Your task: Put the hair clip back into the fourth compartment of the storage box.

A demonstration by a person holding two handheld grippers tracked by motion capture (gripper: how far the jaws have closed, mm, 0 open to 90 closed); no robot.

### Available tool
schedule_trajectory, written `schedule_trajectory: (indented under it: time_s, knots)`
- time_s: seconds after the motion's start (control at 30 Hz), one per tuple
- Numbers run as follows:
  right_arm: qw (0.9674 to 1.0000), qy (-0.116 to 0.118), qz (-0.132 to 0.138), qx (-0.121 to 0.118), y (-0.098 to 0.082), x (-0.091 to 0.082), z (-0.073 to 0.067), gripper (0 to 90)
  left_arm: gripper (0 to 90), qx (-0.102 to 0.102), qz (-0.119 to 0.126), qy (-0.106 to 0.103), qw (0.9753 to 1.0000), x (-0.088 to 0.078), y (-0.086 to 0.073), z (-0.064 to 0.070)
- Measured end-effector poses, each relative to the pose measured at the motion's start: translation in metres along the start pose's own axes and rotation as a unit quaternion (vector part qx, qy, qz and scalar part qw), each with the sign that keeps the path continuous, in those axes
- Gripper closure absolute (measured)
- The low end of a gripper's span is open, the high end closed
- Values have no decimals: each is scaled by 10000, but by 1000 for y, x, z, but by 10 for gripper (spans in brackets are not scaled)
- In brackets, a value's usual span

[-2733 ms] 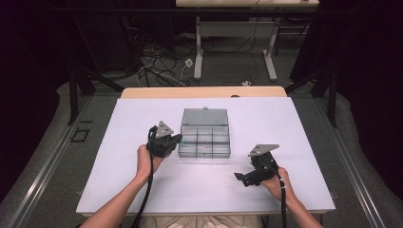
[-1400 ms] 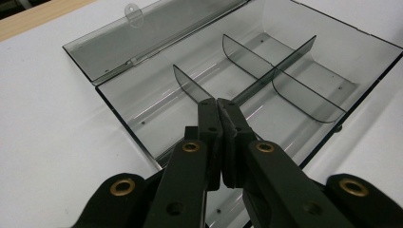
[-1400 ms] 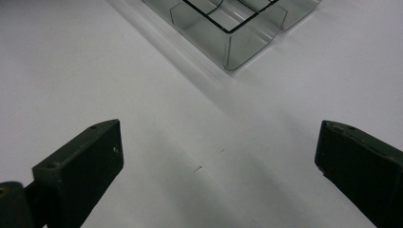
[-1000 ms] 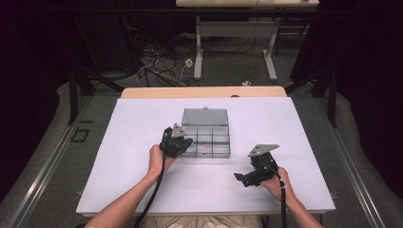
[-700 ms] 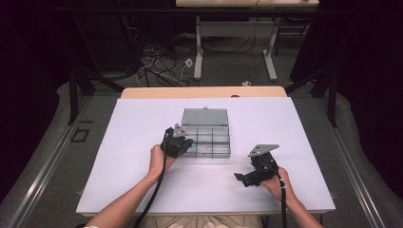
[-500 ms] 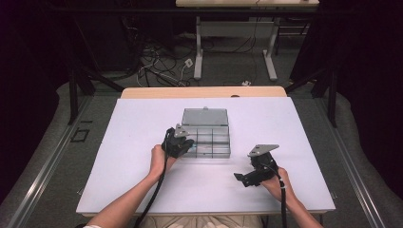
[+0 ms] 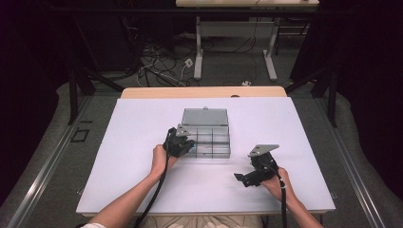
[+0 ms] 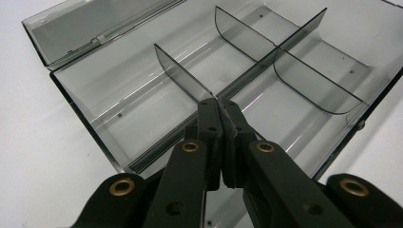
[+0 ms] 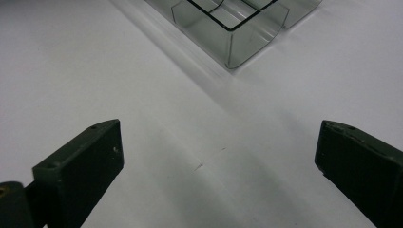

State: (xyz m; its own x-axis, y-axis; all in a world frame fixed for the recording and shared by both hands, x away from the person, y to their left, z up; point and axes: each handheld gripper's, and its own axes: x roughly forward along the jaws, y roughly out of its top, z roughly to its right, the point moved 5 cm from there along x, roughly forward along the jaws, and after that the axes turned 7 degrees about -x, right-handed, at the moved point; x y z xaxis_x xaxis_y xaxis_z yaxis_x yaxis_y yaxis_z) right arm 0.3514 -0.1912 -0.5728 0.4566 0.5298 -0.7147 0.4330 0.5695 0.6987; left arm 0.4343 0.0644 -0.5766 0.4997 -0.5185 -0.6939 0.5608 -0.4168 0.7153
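A clear smoky plastic organiser box (image 7: 223, 153) lies open in the middle of the white table (image 7: 133, 142), its lid (image 7: 204, 117) folded flat behind it. Thin dividers split it into several empty compartments. My left gripper (image 7: 186, 145) reaches into the box's front left part. In the left gripper view it (image 8: 217, 102) is shut on the near end of one upright divider (image 8: 183, 71), jaws pressed together. My right gripper (image 7: 241, 179) rests to the right of the box, near the front edge. It (image 9: 216, 156) is open over bare table, with a box corner (image 9: 237, 42) ahead.
The person's forearms come in from the bottom of the high view, a cable trailing from each gripper. A wooden strip (image 7: 204, 92) edges the table's far side. Beyond it stand desk legs (image 7: 197, 57) and loose cables on the floor.
The left gripper has shifted right from beside the box's left side and now reaches into the box. Over the last second it has held still. The right gripper has not moved.
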Motion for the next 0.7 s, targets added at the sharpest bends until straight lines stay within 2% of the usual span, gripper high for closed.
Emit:
schedule_trajectory:
  time_s: [0.33, 0.4, 0.7]
  knots:
    - [10000, -9, -45, -46, 0, -3, 0, 18, 861, -44, 13, -64, 10000, -1, 0, 1]
    - [10000, 1, 9, -46, 0, -2, 0, 18, 843, -67, 73, -72, 9999, -2, 0, 1]
    - [10000, -2, -48, -53, 0, -1, 1, 19, 728, -17, 195, -100, 9998, -7, 3, -3]
